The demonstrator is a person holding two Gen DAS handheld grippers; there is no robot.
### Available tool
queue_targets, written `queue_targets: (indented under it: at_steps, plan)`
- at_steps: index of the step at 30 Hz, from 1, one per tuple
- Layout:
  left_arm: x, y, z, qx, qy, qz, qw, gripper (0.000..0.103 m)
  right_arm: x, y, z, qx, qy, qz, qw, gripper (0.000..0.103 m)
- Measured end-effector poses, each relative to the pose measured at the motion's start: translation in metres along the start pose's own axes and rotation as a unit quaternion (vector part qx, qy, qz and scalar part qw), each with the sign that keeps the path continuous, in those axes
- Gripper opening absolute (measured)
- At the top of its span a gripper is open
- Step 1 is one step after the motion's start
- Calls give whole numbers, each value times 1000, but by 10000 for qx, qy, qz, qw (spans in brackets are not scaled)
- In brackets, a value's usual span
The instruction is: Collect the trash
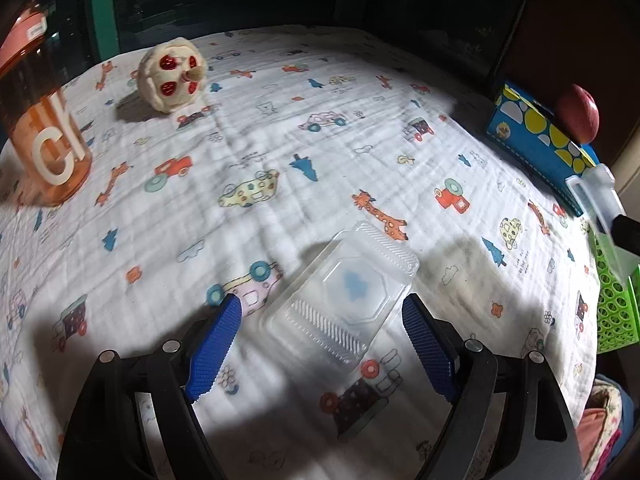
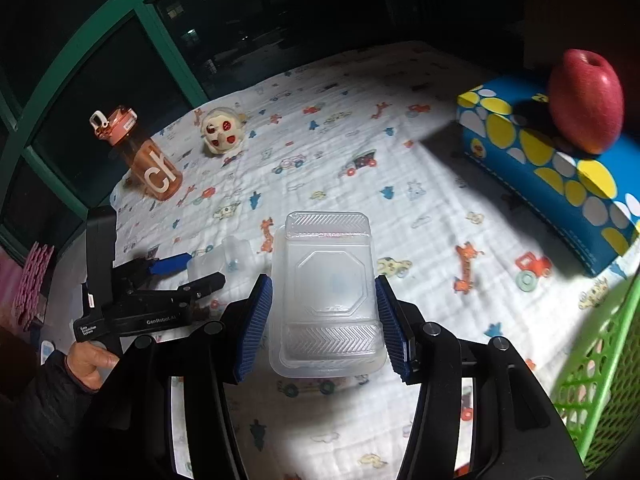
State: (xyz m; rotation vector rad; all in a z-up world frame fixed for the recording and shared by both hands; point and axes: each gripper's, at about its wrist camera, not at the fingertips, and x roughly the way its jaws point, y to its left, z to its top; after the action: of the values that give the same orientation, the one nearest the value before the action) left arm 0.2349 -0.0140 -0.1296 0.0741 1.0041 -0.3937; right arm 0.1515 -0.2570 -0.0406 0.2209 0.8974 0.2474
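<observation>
Trays: one clear tray (image 2: 326,292) is clamped between the right gripper (image 2: 324,320) jaws, lifted near the green basket (image 2: 596,364), presumably for binning, while the left gripper (image 1: 320,344), jaws wide, straddles a second tray (image 1: 344,292) lying left of that basket on the bed (image 1: 280,128).

Left gripper (image 1: 322,322): black frame, blue ribbed pads, pitched steeply downward. Jaws stand wide apart; a clear plastic tray (image 1: 344,294) lies between them on the cloth, touching neither pad as far as the blur allows.

Right gripper (image 2: 324,316): same build, also angled downward. Pads (image 2: 256,324) pressed against both long sides of a second clear plastic tray (image 2: 326,292), which it carries clear of the surface.

Person's left hand (image 2: 90,362): wrapped round the left gripper's handle, fingers curled, dark sleeve (image 2: 44,408) at the wrist, seen at the lower left of the right wrist view.
</observation>
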Motion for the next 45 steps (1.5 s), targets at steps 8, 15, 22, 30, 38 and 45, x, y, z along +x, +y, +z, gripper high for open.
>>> queue_targets:
  at_steps: [8,15,22,30,38,45]
  plan:
    - [10,-11,7,282,14,-70,9996,73,-43,-37,-21,292,-205,-421,9985,52]
    - [13,-18,7,444,-3,-96,9990,61,-82,-75,-45,674,-400,-844,9933,52]
    - [0,-24,6,344,-72,-99,9993,54,-108,-105,-68,1010,-535,-1228,9858,52]
    - [-40,-61,5,510,-341,-312,9976,52,-132,-139,-92,1344,-654,-1550,9765,52]
    - [-70,-127,10,801,-546,-727,9926,52,-149,-161,-109,1360,-705,-1763,9724,53]
    - [-86,-192,18,1180,-681,-1037,9852,52,-158,-178,-120,1404,-723,-1742,9720,55]
